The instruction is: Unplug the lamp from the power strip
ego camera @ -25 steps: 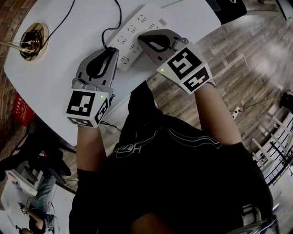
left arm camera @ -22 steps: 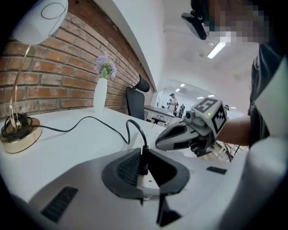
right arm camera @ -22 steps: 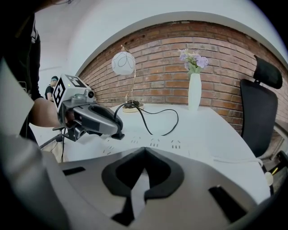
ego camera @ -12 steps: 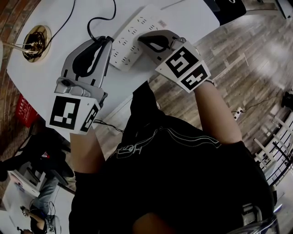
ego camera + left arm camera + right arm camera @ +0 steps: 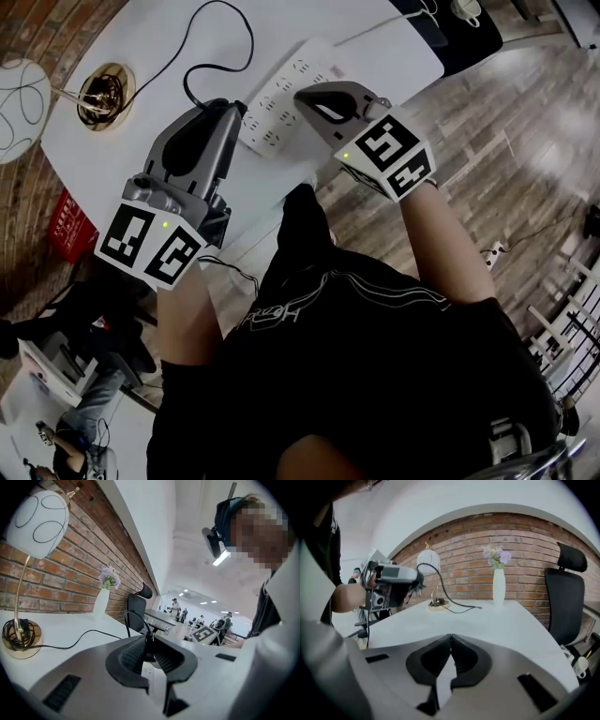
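Presently, in the head view: holding the left tongs (image 5: 236,110) above the counter (image 5: 112,141), just beside the near end of the power strip (image 5: 277,98), and trailing a black cable (image 5: 185,84) in a loop from their tip towards the lamp (image 5: 103,94) at the counter's far left. Bearing down with the right tongs (image 5: 302,95) on the strip's top face, probably pinning it so that it is not rising with the pull.

Next, in the left gripper view: pinching the black plug (image 5: 149,644) between the ribbed pads, narrowed onto it rather than fully together. Showing only open room behind the plug, so reckoning it clear of its socket and hanging in the air. Also listing the lamp with its white shade and brass base, and a vase (image 5: 102,603) against the brick wall (image 5: 70,569).

Lastly, in the right gripper view: keeping the tongs pressed together at the tips, gripping nothing, serving as a blunt weight and not as a clamp. Glimpsing white below them, likely the strip.
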The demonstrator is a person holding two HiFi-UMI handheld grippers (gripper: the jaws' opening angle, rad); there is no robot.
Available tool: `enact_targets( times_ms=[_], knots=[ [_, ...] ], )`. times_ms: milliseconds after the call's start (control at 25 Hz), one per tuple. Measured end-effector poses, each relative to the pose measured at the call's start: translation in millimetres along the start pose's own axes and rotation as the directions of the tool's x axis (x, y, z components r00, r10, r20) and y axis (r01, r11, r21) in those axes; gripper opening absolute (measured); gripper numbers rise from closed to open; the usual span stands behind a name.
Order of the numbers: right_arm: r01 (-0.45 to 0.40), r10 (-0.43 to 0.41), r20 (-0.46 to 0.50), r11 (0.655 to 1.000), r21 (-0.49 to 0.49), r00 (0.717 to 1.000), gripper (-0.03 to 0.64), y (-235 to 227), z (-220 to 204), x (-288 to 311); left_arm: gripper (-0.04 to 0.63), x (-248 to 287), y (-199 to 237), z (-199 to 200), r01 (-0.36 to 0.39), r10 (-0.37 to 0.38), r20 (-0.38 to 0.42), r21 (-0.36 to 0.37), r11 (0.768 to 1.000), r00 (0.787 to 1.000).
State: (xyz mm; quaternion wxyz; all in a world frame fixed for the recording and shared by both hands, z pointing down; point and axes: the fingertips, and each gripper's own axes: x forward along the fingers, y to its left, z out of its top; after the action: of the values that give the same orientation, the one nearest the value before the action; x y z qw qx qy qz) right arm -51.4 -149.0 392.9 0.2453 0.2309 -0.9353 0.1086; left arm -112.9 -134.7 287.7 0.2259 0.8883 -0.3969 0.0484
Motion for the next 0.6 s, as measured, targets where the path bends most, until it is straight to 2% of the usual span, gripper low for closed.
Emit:
enact_targets(
  times_ms=[160,360,480,600],
  knots=[
    [-0.022,0.008,0.147,0.996,0.089,0.989,-0.003,10,34,-34,0.044,-17,-18,8,-0.006,0.007,0.024,-0.039,0.999,1.000],
    [-0.047,0.022,0.256,0.995,0.091,0.967,-0.003,40,61,-79,0.044,-36,-53,11,-0.025,0.025,0.034,-0.014,1.000,0.999],
    [-0.086,0.045,0.293,0.988,0.126,0.955,-0.005,61,68,-108,0.044,-51,-79,15,-0.021,0.021,0.037,0.012,1.000,0.999],
    [-0.071,0.035,0.291,0.991,0.113,0.956,-0.003,82,70,-138,0.044,-68,-109,20,-0.010,0.008,0.054,0.035,0.999,0.998]
  ],
)
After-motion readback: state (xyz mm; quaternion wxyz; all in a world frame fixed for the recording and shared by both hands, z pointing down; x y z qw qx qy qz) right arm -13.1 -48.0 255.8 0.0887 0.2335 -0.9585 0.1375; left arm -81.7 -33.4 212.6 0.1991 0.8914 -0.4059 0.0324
